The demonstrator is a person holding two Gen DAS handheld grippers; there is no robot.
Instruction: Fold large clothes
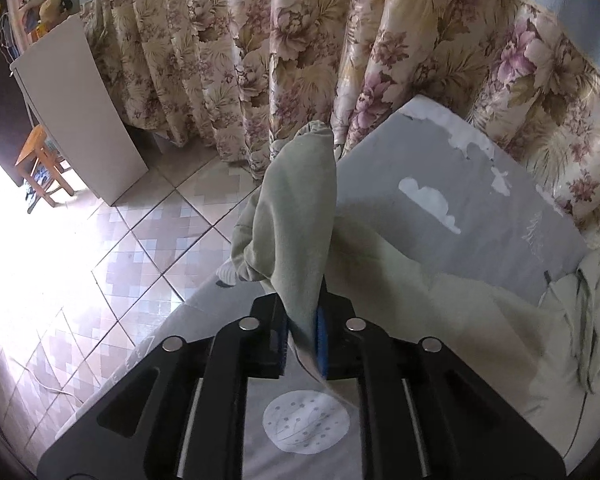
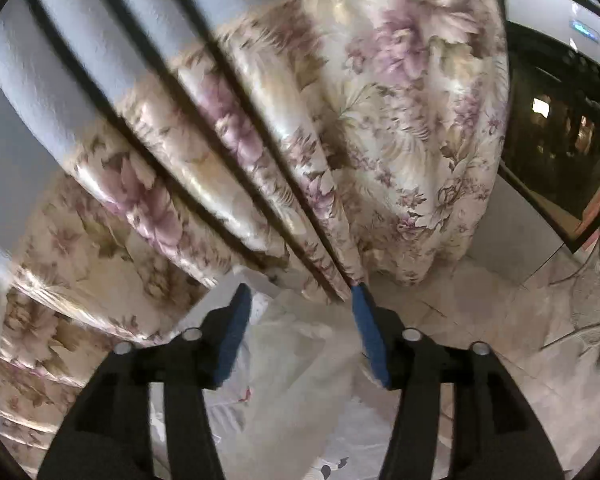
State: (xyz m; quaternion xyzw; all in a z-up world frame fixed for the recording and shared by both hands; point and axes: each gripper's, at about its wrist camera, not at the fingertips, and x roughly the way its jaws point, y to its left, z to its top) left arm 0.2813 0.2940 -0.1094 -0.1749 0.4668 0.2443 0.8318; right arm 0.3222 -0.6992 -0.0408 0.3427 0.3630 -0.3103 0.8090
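One pale green garment [image 1: 296, 216]: pinched between the blue pads of the left gripper [image 1: 302, 338], the rest draped over one grey bed sheet [image 1: 480, 200]. One right gripper [image 2: 300, 332]: jaws spread wide, nothing gripped. One floral curtain [image 2: 340, 140] is noted behind.

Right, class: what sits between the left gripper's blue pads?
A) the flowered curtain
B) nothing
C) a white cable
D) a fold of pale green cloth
D: in the left wrist view the left gripper has its pads closed on a fold of the pale green cloth, which rises up from them.
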